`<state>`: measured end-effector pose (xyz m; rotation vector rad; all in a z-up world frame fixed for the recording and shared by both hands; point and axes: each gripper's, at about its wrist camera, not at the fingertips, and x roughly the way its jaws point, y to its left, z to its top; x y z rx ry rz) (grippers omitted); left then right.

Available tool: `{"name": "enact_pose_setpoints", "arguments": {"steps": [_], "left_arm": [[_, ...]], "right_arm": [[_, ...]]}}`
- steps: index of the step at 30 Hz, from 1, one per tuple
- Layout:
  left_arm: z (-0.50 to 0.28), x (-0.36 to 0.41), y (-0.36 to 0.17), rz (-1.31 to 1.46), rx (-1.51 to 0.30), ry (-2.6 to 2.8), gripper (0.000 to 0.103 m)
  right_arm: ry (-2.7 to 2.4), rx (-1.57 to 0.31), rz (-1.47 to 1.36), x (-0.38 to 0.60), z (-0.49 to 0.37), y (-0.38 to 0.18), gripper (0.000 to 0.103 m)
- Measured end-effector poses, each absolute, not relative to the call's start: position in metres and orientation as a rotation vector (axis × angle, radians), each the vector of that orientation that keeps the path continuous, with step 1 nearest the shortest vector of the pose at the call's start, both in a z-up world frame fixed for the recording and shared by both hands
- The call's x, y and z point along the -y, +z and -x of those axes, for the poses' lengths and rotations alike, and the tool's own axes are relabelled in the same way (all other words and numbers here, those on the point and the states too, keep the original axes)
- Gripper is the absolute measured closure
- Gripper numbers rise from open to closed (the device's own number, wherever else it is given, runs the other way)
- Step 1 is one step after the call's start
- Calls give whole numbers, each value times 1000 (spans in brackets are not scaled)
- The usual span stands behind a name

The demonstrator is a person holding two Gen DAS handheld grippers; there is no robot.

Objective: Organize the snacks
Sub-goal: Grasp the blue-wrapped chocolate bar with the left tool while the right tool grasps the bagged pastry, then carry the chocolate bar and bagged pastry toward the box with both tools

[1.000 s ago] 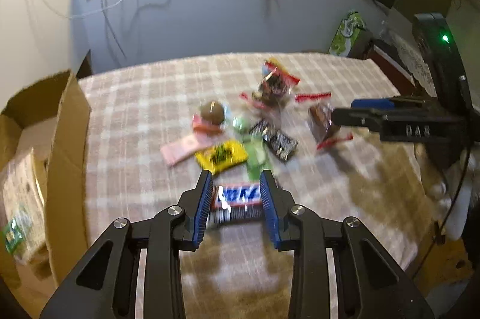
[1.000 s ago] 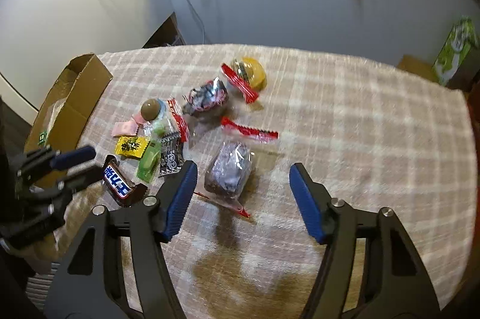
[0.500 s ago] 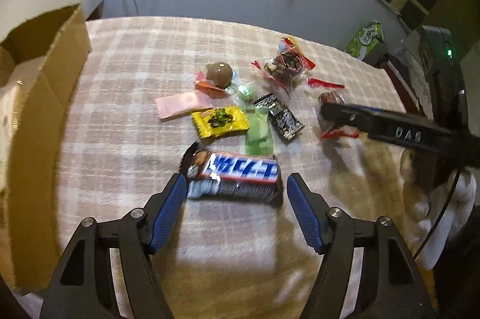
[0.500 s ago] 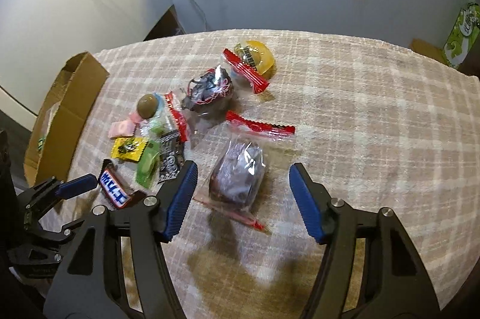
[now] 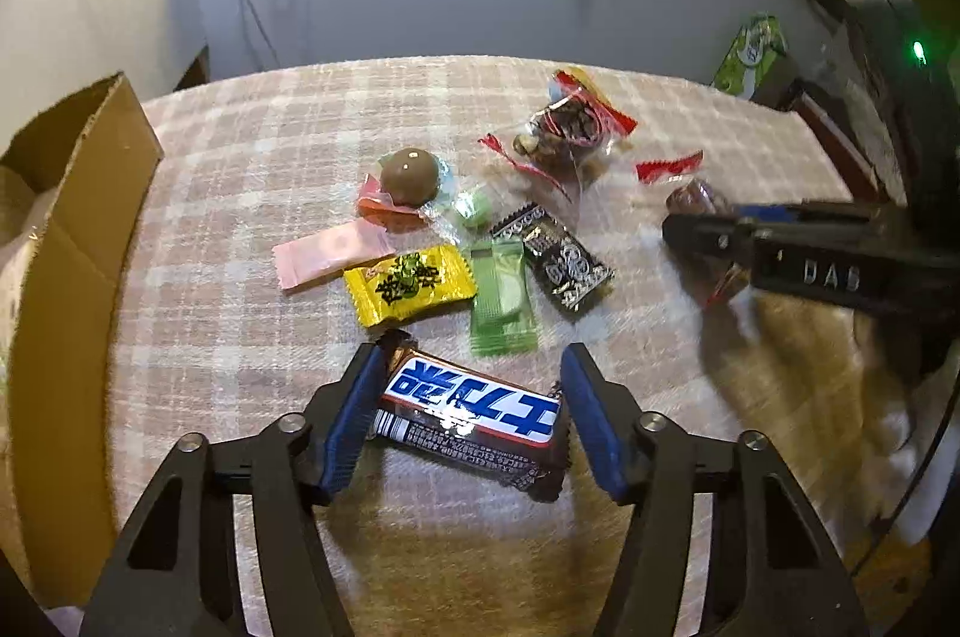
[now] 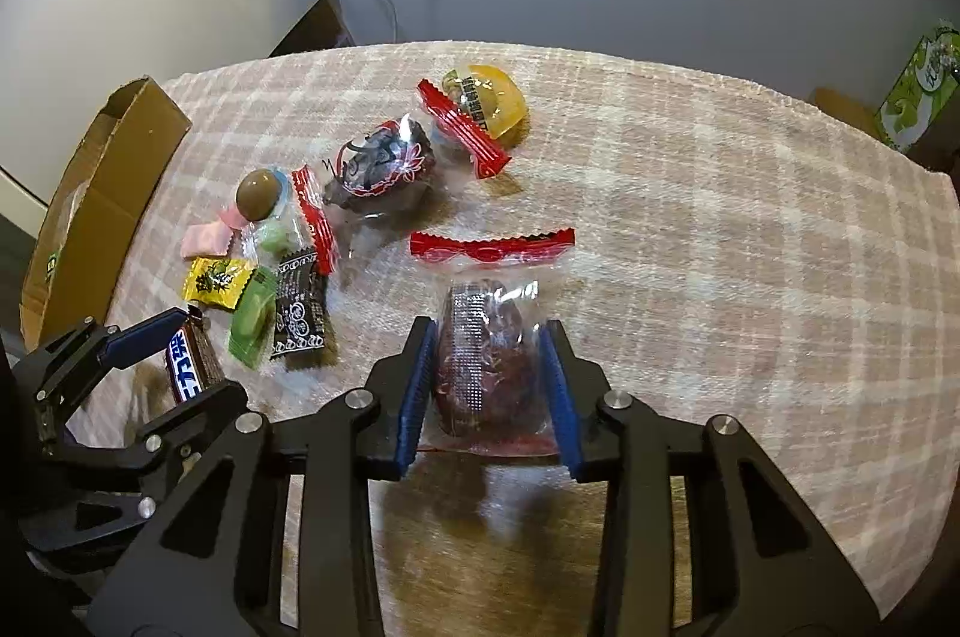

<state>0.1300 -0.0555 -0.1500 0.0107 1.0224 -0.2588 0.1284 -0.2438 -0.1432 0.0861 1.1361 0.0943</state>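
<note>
A chocolate bar point(image 5: 474, 409) with a blue-and-white label lies on the checked tablecloth point(image 5: 252, 169). My left gripper point(image 5: 471, 397) straddles it lengthwise. Its jaws are closing, and both pads touch the bar's ends. It shows at the lower left in the right wrist view as well, my left gripper point(image 6: 174, 355) around the bar point(image 6: 189, 367). My right gripper point(image 6: 489, 367) is closing, with both pads pressed on a clear packet of dark red snack point(image 6: 489, 337) with a red top seal. From the left wrist view, the right gripper point(image 5: 708, 241) reaches in from the right over that packet.
A loose pile lies mid-table: yellow packet point(image 5: 411, 283), green packet point(image 5: 501, 301), black packet point(image 5: 561, 265), pink packet point(image 5: 333, 256), brown ball point(image 5: 411, 175), bag of dark pieces point(image 5: 561, 133). An open cardboard box point(image 5: 66, 229) stands left. A green carton point(image 6: 918, 91) sits far right.
My left gripper let go of the bar's sides, opened wide, dropped lower and closed in on its two ends. My right gripper went from wide open to closed on the clear packet.
</note>
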Motion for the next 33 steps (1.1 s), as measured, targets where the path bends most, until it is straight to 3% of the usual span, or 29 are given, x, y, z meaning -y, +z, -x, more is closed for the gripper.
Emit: {"name": "enact_pose_setpoints", "arguments": {"steps": [4, 24, 33], "left_arm": [[-125, 53, -150, -53, -1011, -247, 50], [-100, 42, -137, -56, -979, -298, 53], [-94, 32, -104, -34, -897, -315, 53]], "right_arm": [[100, -1137, -73, 245, -127, -143, 67], [99, -1113, -108, 258, -109, -138, 68], [95, -1080, -91, 254, -99, -115, 69]]}}
